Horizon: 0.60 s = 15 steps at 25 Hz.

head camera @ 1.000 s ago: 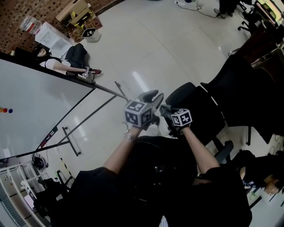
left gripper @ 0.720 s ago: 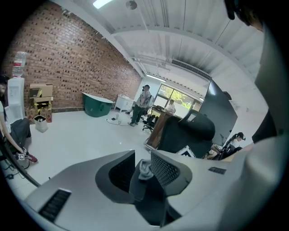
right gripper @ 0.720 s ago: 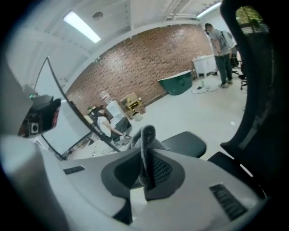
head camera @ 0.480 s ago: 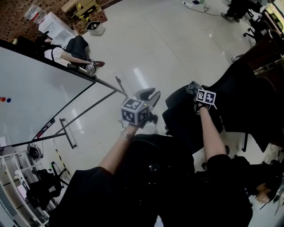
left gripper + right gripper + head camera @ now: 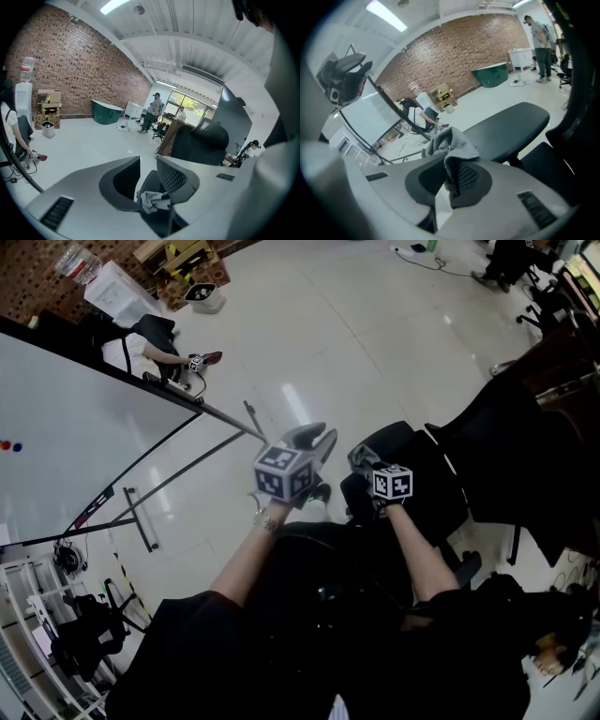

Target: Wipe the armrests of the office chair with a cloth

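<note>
There are two tools and one cloth. The right tool (image 5: 451,161) is clenched on the grey cloth (image 5: 449,139), which bunches up above its tips at the near left end of one black armrest (image 5: 506,126); whether cloth and pad touch cannot be told. That armrest belongs to the black office chair (image 5: 422,474) just in front of the person. A second black chair (image 5: 506,432) stands to its right. The left tool (image 5: 148,165) is released, its jaws apart with nothing between them, raised just left of the right one. One whiteboard (image 5: 66,446) on a stand fills the left side, and one person (image 5: 141,345) sits on the floor beyond it. Far off, two people (image 5: 153,108) stand near a desk. One green tub (image 5: 107,111) sits by the brick wall, and one white bin (image 5: 204,298) on the far floor; their contents cannot be seen.
</note>
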{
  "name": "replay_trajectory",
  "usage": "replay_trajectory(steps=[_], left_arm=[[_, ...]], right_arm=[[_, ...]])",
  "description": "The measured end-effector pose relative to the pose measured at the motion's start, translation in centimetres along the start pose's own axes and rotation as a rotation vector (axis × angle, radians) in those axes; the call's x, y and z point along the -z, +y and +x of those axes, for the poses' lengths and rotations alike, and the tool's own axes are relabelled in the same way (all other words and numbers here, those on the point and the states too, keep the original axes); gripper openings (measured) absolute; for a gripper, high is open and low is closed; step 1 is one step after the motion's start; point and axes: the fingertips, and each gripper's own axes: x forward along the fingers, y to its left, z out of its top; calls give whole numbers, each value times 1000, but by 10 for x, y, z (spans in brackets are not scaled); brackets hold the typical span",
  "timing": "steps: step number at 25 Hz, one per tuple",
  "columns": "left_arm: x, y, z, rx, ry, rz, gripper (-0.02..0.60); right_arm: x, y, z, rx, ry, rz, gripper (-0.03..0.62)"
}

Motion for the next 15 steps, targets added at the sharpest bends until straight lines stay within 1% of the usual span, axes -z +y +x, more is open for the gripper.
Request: replay_trajectory(steps=[2,4,5,6,8,10,13,15], left_arm=[[-1,-3,2,8,-1,0,106],[0,-5,1,9,-3,-3,106],[0,-5,0,6,-3,-4,106],[1,-4,-1,0,-1,-4,106],[2,-2,-4,-18,4,-7,106],[1,-1,-8,-33,4,-14,106],[3,6,-19,-66,1,-22,106],[6,13,-27,-93,-3,-31,106]], right_arm=[[7,12,-1,-65,28,-30,18],[-9,6,-13,-94,-13,-30,18],[-25,-7,-21,-81,-50,-21,18],[-42,-27,-29,-52,-87,-2,18],[-72,-78,-43,31,-138,63,18],[-91,-127,-53,119,-151,135,18],[-94,-175,-54,232,-102,184,18],[-87,-186,-49,272,-85,201,18]])
